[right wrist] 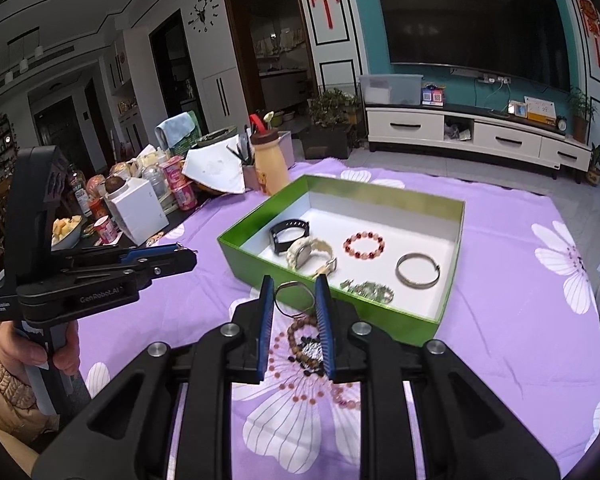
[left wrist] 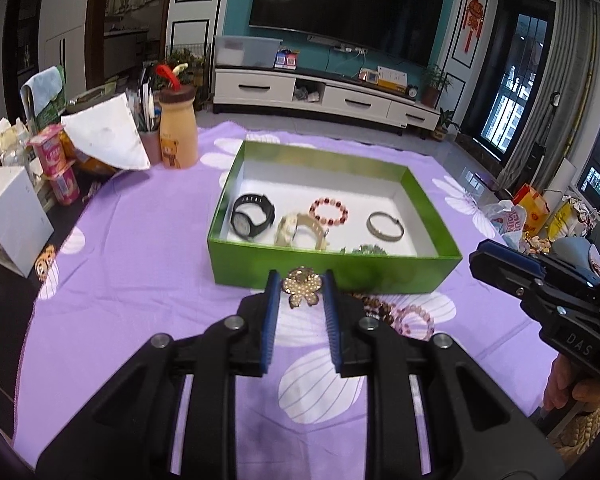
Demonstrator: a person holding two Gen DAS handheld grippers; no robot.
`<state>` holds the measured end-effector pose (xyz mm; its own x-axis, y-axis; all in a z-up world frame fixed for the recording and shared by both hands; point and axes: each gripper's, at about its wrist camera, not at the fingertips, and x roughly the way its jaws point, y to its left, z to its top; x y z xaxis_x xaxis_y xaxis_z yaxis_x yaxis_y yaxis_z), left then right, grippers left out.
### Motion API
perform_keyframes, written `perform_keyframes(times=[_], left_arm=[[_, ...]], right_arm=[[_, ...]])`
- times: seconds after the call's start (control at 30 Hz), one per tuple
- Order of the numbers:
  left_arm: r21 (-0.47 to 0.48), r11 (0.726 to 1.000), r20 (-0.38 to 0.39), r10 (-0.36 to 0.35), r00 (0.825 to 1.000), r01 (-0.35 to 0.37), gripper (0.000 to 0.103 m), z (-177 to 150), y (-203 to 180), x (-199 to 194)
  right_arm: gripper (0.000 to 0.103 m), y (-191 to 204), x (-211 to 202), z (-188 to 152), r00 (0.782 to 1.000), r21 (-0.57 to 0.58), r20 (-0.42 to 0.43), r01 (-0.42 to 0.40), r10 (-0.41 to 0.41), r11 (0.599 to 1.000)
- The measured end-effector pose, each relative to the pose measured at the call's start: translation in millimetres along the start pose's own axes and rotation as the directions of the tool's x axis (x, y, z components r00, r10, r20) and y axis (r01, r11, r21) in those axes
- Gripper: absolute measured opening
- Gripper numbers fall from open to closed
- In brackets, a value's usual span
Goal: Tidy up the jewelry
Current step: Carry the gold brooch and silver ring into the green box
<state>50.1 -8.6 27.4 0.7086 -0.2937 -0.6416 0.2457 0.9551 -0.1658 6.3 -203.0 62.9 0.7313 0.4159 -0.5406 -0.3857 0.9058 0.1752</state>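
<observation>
A green box (left wrist: 428,276) with a white floor stands on the purple cloth; it also shows in the right wrist view (right wrist: 236,256). It holds a black watch (left wrist: 253,216), a cream watch (left wrist: 300,232), a red bead bracelet (left wrist: 329,211), a metal bangle (left wrist: 385,227) and a green piece (left wrist: 366,249). My left gripper (left wrist: 300,286) is shut on a gold flower brooch (left wrist: 302,286) just before the box's near wall. My right gripper (right wrist: 294,300) is shut on a thin metal ring bangle (right wrist: 294,298) above loose bead bracelets (right wrist: 306,344) on the cloth.
Clutter lines the table's left side: a tan bear bottle (left wrist: 178,128), pink yogurt cups (left wrist: 58,168), a white carton (left wrist: 10,216), a white cloth (left wrist: 108,136). Pink bead bracelets (left wrist: 412,320) lie by the box. The right gripper body (left wrist: 540,300) is at the right.
</observation>
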Motion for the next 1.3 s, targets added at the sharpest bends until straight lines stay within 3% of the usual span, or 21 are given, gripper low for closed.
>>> perform_keyframes(times=[1.0,1.3], left_arm=[[0.049,0.998,0.035,-0.032,0.999,0.031,0.021,43,-13,32],[0.039,0.998,0.028,-0.044,0.999,0.043,0.021,63,-4,50]], right_arm=[[0.021,-26,33,22,0.999,0.010,0.014,0.037,-0.038,0.999],[0.021,-47,48,29,0.998,0.061,-0.005,0.056,-0.055,0.997]])
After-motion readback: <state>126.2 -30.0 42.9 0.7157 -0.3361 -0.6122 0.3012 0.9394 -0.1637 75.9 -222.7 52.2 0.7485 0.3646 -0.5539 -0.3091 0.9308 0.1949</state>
